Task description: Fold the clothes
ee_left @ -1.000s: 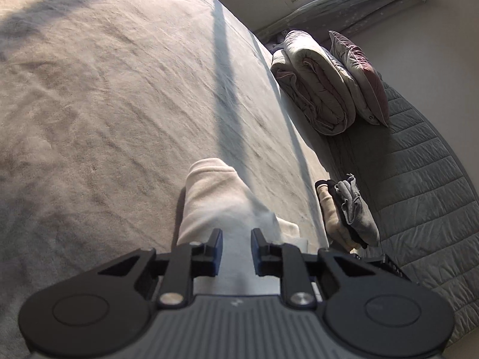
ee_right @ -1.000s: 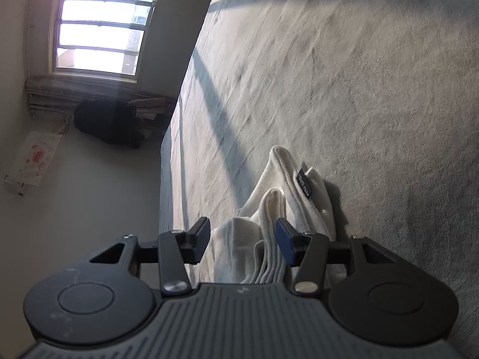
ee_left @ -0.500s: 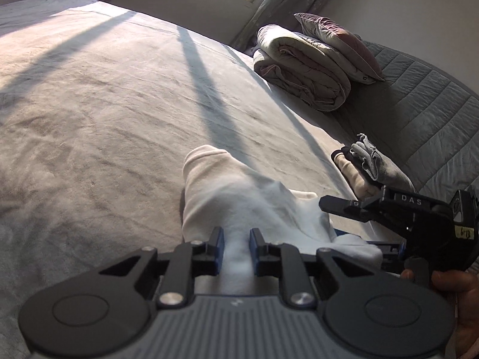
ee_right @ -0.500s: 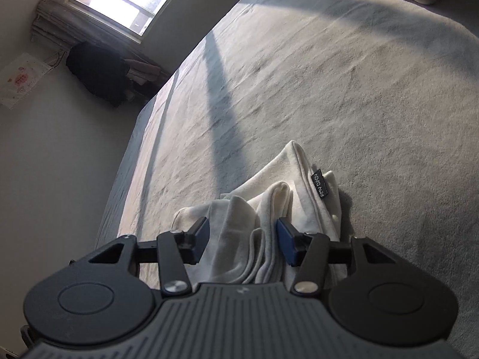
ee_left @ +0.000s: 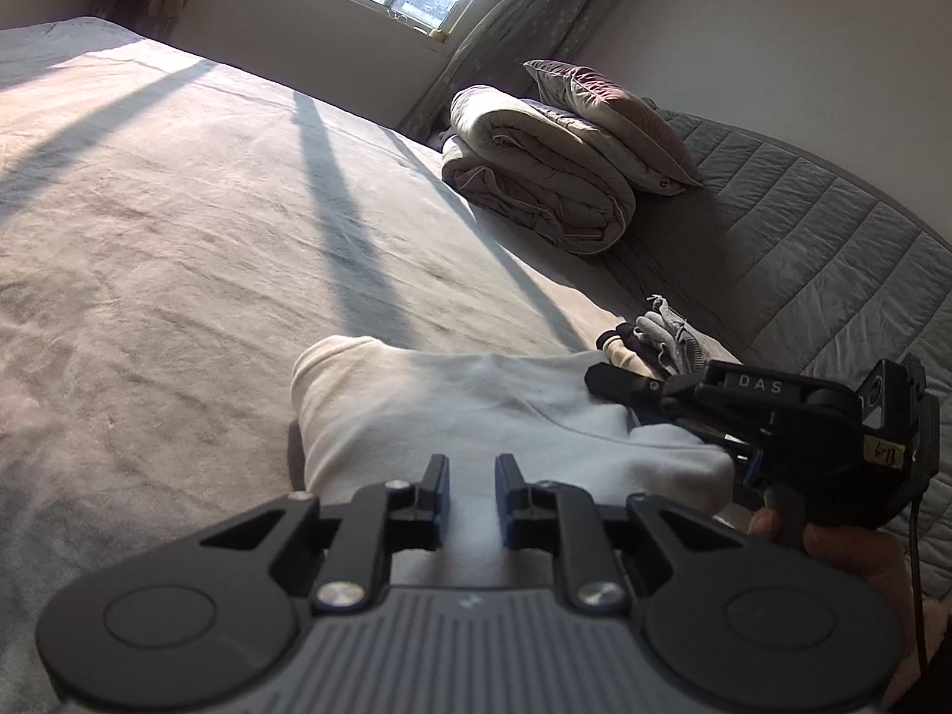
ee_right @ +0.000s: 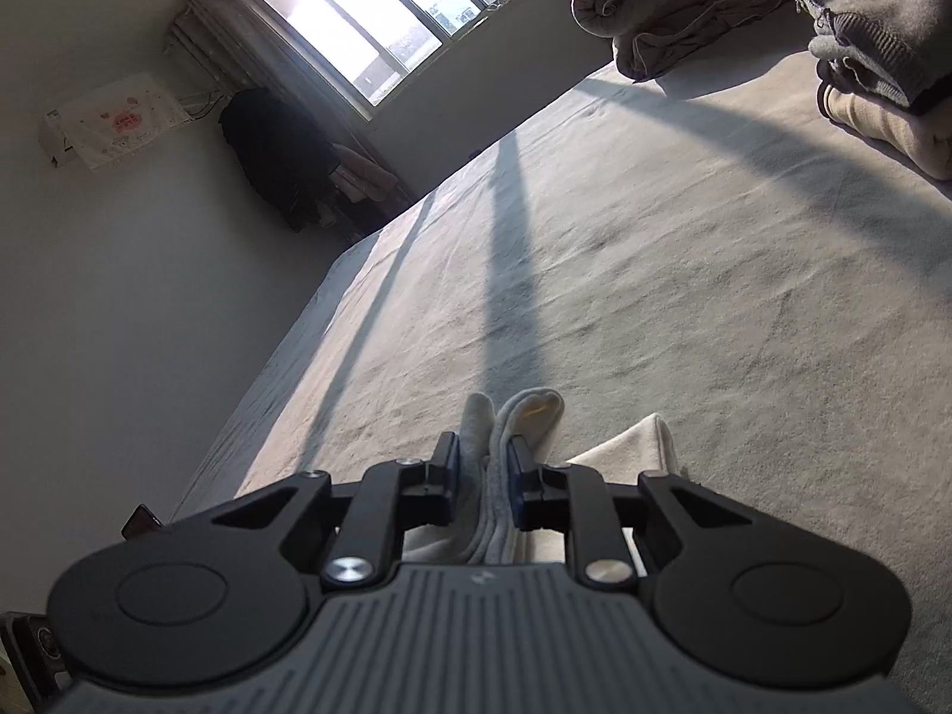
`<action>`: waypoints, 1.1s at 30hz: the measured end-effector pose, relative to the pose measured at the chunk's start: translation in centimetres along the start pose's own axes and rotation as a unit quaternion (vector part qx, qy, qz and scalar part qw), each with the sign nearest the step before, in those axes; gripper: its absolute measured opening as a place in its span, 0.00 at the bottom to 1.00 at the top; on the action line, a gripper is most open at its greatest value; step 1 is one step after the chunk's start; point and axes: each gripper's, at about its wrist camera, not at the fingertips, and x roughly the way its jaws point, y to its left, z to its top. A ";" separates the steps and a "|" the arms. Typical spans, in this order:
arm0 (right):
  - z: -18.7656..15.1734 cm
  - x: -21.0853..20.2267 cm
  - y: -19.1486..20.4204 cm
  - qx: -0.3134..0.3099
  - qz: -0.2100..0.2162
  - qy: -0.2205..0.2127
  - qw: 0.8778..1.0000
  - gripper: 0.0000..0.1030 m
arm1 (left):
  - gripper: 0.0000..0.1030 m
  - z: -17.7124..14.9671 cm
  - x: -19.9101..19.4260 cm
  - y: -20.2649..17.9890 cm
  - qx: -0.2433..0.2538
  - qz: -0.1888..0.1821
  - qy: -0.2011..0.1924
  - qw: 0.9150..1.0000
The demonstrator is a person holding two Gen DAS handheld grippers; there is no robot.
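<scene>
On the near part of the bed, both grippers grip 1 folded white garment.

In the left wrist view, the white garment [ee_left: 476,416] lies as a folded bundle on the bed cover [ee_left: 178,238], and the left gripper [ee_left: 471,491] stands narrow with the cloth running between its fingers, apparently pinched. At the right, the right gripper [ee_left: 672,410] bites the bundle's right end, with a folded pile [ee_left: 654,336] just beyond it. If the 2 grips pull unevenly, the smooth top layer could slide and the fold open. In the right wrist view, the right gripper [ee_right: 483,473] is closed on several stacked edges of the garment [ee_right: 506,428]; the layers could fan out or an inner one slip free. The pile [ee_right: 880,77] sits far right, well apart.
</scene>
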 end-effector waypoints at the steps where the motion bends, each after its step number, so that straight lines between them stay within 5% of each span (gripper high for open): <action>1: 0.2 0.0 -0.5 0.012 0.007 -0.001 1.000 0.20 | 0.16 -0.2 0.3 -0.4 0.006 -0.009 0.001 1.000; 9: 0.6 -1.2 -5.3 0.124 0.027 0.005 0.992 0.20 | 0.16 -1.3 2.6 -1.9 0.034 -0.040 0.033 0.998; 16: 0.1 -1.8 -6.2 0.127 0.004 0.014 0.992 0.21 | 0.16 -2.6 3.8 -3.4 0.074 -0.042 0.051 0.995; 20: 0.5 -2.9 -4.3 0.077 -0.026 0.005 0.997 0.31 | 0.15 -2.9 4.1 -3.7 0.086 -0.041 0.050 0.994; 22: 0.6 -3.7 -3.1 0.037 -0.034 -0.005 0.999 0.46 | 0.15 -3.0 4.2 -3.8 0.090 -0.040 0.050 0.994; 26: 0.1 -5.0 -1.2 -0.033 -0.042 0.003 0.999 0.46 | 0.15 -3.2 4.0 -3.9 0.095 -0.038 0.048 0.994; 29: -0.8 -5.2 -0.9 -0.059 -0.050 0.021 0.997 0.34 | 0.15 -3.1 4.0 -3.9 0.096 -0.038 0.048 0.994; 33: -2.0 -5.3 -0.8 -0.087 -0.062 0.043 0.993 0.31 | 0.15 -3.1 4.0 -4.1 0.097 -0.035 0.048 0.993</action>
